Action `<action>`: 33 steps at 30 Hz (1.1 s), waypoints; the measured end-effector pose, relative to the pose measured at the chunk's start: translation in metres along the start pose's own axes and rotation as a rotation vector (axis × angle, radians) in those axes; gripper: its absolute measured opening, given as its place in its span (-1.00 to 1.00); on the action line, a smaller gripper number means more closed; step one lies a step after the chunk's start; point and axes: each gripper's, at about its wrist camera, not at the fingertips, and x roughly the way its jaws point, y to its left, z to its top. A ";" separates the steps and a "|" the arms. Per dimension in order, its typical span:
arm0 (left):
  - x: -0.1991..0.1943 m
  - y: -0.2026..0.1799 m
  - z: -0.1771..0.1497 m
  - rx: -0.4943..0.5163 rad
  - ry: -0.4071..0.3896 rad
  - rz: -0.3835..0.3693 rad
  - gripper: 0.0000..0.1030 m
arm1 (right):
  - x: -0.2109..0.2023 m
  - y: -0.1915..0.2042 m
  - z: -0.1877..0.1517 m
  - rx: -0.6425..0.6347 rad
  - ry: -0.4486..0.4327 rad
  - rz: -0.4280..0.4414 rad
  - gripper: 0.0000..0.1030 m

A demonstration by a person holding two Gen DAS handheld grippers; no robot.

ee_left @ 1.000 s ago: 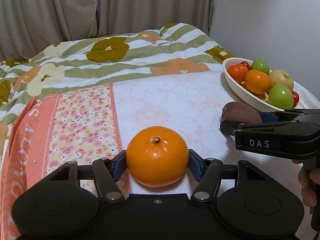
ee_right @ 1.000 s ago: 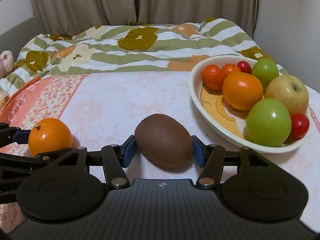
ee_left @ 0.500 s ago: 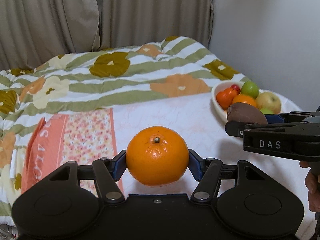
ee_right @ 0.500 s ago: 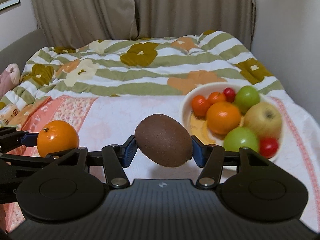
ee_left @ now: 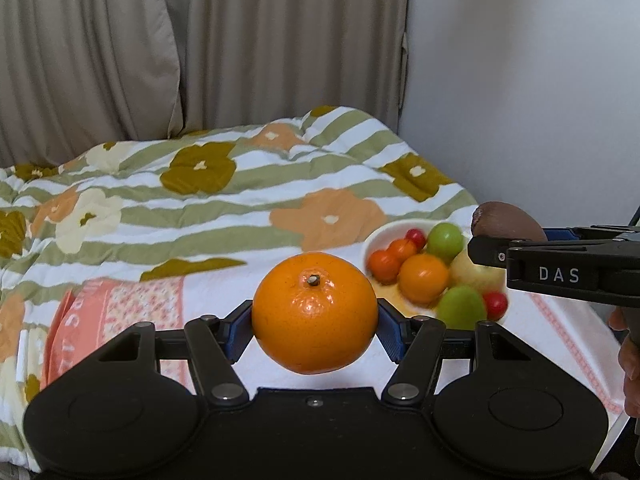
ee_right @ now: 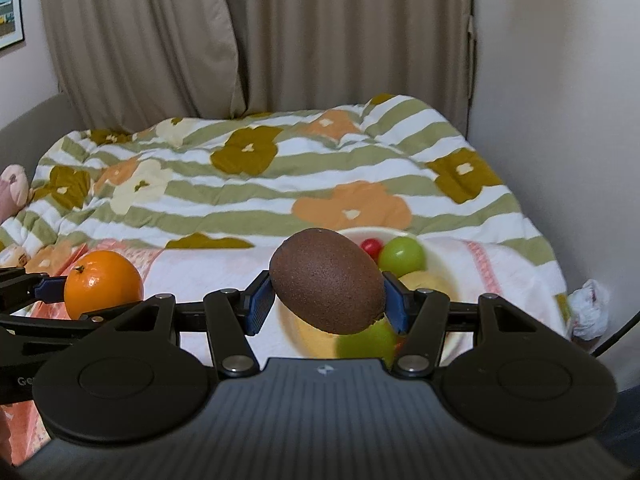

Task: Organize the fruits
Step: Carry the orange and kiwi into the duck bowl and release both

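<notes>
Left wrist view: the left tool [ee_left: 315,314] clamps an orange [ee_left: 315,312] in mid-air above the bed [ee_left: 224,208]. To its right, the right tool [ee_right: 326,294] holds a tilted kiwi [ee_right: 327,280] over the white fruit bowl [ee_right: 440,264]. Beyond lies the flowered duvet [ee_right: 280,168]. With apples and tomatoes crowding the bowl, a dropped fruit could roll out onto the bed.

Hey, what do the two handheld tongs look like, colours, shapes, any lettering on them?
Both tongs are matte black, with two round discs at the base, angled link bars fixed by silver screws, and blue ribbed pads. The left tongs have a smooth body; the right tongs have a grey ribbed one. The right tongs read "DAS" in white on the side.
</notes>
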 end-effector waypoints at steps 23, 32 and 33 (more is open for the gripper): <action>0.102 -0.086 0.018 -0.031 0.111 0.017 0.30 | 0.073 -0.101 0.022 -0.066 0.077 0.065 0.40; 0.124 -0.091 0.009 -0.063 0.167 0.050 0.30 | 0.102 -0.104 0.024 -0.095 0.104 0.112 0.40; 0.125 -0.090 0.008 -0.066 0.171 0.052 0.30 | 0.104 -0.104 0.024 -0.096 0.107 0.117 0.40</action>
